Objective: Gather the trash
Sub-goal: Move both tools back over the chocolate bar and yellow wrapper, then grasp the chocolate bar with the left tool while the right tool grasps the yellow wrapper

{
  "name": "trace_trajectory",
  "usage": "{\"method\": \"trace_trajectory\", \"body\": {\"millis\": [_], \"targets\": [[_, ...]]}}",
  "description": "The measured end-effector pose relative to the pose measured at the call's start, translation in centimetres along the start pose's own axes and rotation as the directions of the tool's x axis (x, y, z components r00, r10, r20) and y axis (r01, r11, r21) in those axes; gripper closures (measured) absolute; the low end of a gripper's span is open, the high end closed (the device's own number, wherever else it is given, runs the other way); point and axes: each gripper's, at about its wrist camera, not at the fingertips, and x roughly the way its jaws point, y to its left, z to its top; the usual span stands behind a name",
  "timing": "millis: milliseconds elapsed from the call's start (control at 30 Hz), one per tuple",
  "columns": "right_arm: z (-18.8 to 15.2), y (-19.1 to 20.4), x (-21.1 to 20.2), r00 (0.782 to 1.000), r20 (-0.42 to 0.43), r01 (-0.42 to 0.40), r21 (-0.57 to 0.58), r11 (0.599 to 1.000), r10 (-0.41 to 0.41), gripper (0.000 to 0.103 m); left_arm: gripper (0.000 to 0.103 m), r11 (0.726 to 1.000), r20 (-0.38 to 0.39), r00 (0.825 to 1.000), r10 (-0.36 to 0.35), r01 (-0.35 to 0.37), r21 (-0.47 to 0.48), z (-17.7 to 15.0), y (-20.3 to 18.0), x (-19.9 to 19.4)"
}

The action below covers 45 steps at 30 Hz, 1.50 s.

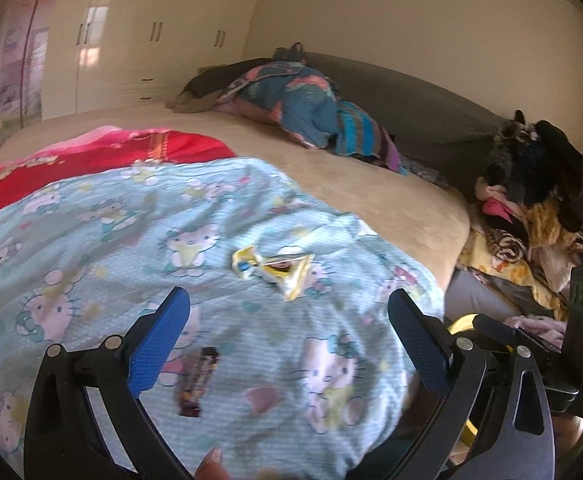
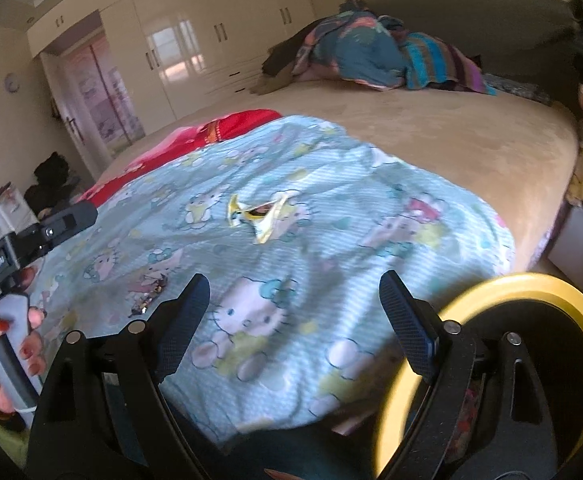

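Note:
A yellow and white crumpled wrapper [image 1: 275, 270] lies on the light blue cartoon-print blanket [image 1: 91, 240] on the bed; it also shows in the right wrist view [image 2: 259, 216]. A dark brown snack wrapper [image 1: 195, 380] lies nearer, between my left gripper's fingers; the right wrist view shows it [image 2: 149, 296] at the left. My left gripper [image 1: 289, 312] is open and empty above the blanket. My right gripper [image 2: 293, 292] is open and empty, hovering over the blanket's near edge. A yellow-rimmed bin [image 2: 531, 304] sits beside the right fingers.
The beige bed [image 1: 371, 184] carries a red blanket [image 1: 111, 156] and a heap of blue and striped bedding [image 1: 311, 108] at the back. Piled clothes [image 1: 531, 200] lie at the right. Cream wardrobes [image 2: 195, 40] stand behind. The left gripper's body [image 2: 23, 248] shows in the right wrist view.

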Motion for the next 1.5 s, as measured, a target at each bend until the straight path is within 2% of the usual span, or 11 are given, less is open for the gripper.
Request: {"method": "trace_trajectory", "body": {"millis": [233, 433, 667, 733, 867, 933, 1000, 1167, 1367, 1467, 1500], "targets": [[1.9, 2.3, 4.2, 0.999, -0.024, -0.036, -0.028, 0.999, 0.035, 0.024, 0.006, 0.998, -0.045, 0.998, 0.051, -0.053, -0.032, -0.7, 3.5, 1.2], [3.1, 2.6, 8.5, 0.997, -0.059, -0.042, 0.004, 0.999, 0.042, 0.024, 0.007, 0.997, -0.113, 0.991, 0.071, -0.075, -0.032, -2.4, 5.8, 3.2], [4.1, 2.3, 14.1, 0.994, -0.106, -0.013, 0.026, 1.000, 0.016, 0.026, 0.008, 0.997, -0.200, 0.979, 0.043, -0.055, -0.054, -4.5, 7.6, 5.3], [4.2, 2.2, 15.6, 0.992, -0.125, -0.010, 0.032, 0.999, 0.014, 0.036, 0.021, 0.997, -0.218, 0.975, 0.028, -0.041, -0.057, -4.9, 7.8, 5.8], [4.7, 1.9, 18.2, 0.988, -0.156, -0.009, 0.051, 0.999, 0.017, 0.051, 0.032, 0.996, -0.254, 0.967, -0.002, -0.020, -0.085, -5.7, 8.2, 6.5], [5.0, 1.8, 19.4, 0.986, -0.169, 0.000, 0.057, 0.998, 0.009, 0.062, 0.041, 0.996, -0.264, 0.964, -0.011, -0.014, -0.093, -5.9, 8.3, 6.7], [5.4, 1.8, 20.5, 0.983, -0.182, 0.000, 0.061, 0.998, 0.011, 0.068, 0.045, 0.995, -0.280, 0.960, -0.021, -0.008, -0.103, -6.2, 8.3, 7.0], [5.8, 1.6, 22.3, 0.979, -0.204, 0.015, 0.072, 0.997, 0.000, 0.074, 0.053, 0.995, -0.314, 0.949, -0.040, 0.010, -0.099, -6.7, 8.1, 7.6], [5.7, 1.8, 22.6, 0.978, -0.204, -0.025, 0.058, 0.998, 0.036, 0.096, 0.063, 0.993, -0.338, 0.939, -0.060, 0.023, -0.113, -7.2, 8.3, 8.1], [5.2, 2.2, 21.5, 0.982, -0.185, -0.037, 0.035, 0.999, 0.043, 0.098, 0.078, 0.991, -0.349, 0.933, -0.082, 0.038, -0.130, -7.5, 8.5, 8.3], [5.1, 2.4, 21.0, 0.983, -0.178, -0.043, 0.031, 0.999, 0.047, 0.099, 0.087, 0.988, -0.355, 0.930, -0.093, 0.043, -0.146, -7.6, 8.7, 8.4]]}}
